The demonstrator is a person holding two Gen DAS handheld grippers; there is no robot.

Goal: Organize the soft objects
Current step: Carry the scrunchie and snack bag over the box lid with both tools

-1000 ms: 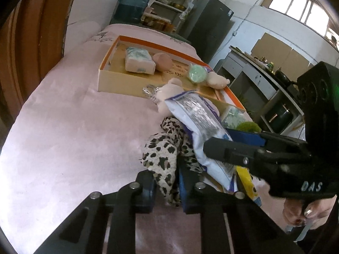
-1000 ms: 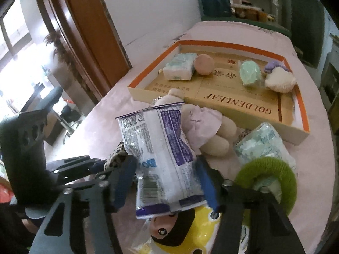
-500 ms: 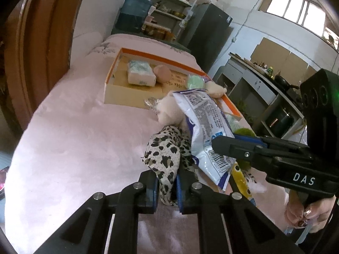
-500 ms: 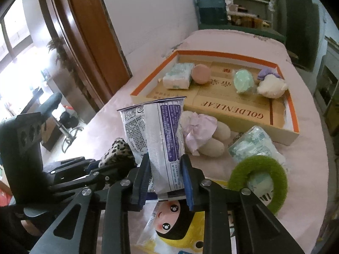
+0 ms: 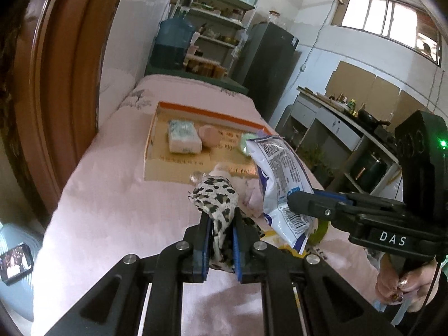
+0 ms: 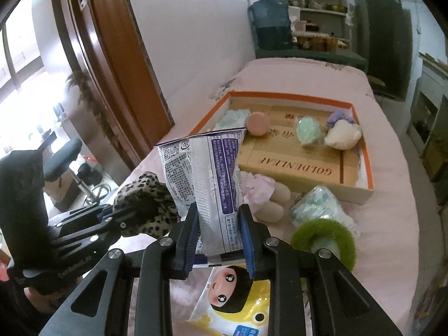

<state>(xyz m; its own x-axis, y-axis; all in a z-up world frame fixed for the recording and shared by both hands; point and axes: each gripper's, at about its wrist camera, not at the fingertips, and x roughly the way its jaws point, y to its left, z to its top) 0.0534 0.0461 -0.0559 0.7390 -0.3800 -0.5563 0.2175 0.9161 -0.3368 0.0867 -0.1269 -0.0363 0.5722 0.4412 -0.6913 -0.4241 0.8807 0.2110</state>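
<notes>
**Both grippers clamped on soft items above the pink table**

Left gripper (image 5: 220, 240) pinches the leopard-print fabric (image 5: 215, 196), lifted off the pink table (image 5: 112, 210). Right gripper (image 6: 219, 240) squeezes the white-and-purple packet (image 6: 207, 179), held upright before the orange-rimmed cardboard tray (image 6: 361, 193).

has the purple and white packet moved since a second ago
Yes. The purple and white packet, clamped in the right tongs, has risen off the cartoon-face pack and now overlaps the box corner.

A blue water jug (image 6: 271, 25) stands beside cluttered shelves (image 6: 319, 8).
</notes>
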